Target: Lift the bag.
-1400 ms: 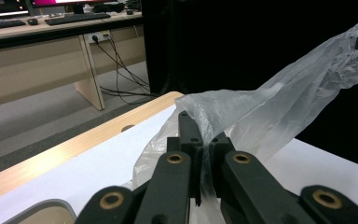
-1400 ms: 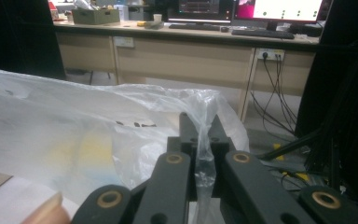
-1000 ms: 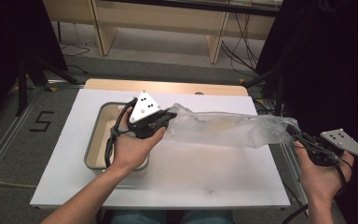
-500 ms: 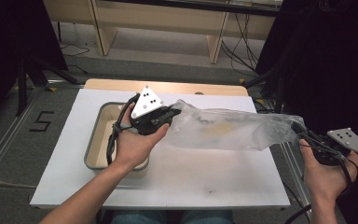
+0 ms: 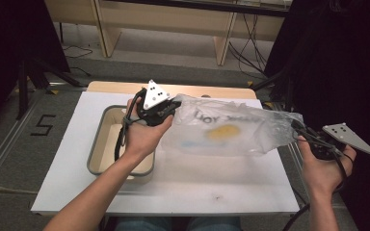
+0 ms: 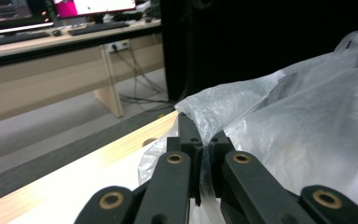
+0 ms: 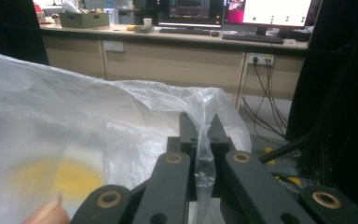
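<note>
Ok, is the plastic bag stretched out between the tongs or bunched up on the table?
Stretched out. The plastic bag spans from the left tongs to the right tongs, each shut on one end, held above the table.

Right gripper point(image 7: 200, 135) jaws pinch clear bag point(image 7: 74, 140) edge. Bag spreads left of jaws, yellow blotch point(image 7: 60, 179) inside. Desk point(image 7: 177, 42) with monitors point(image 7: 265, 11) beyond.

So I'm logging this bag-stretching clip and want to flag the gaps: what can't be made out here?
- Printed letters on the plastic bag: blurred and seen through the film in the high view, unreadable.
- Yellow thing inside the bag: a hazy blotch behind plastic in the high view and right gripper view.
- Tray inside: partly covered by the left hand.
- Right gripper jaw tips: hidden by bunched plastic in the high view.
</note>
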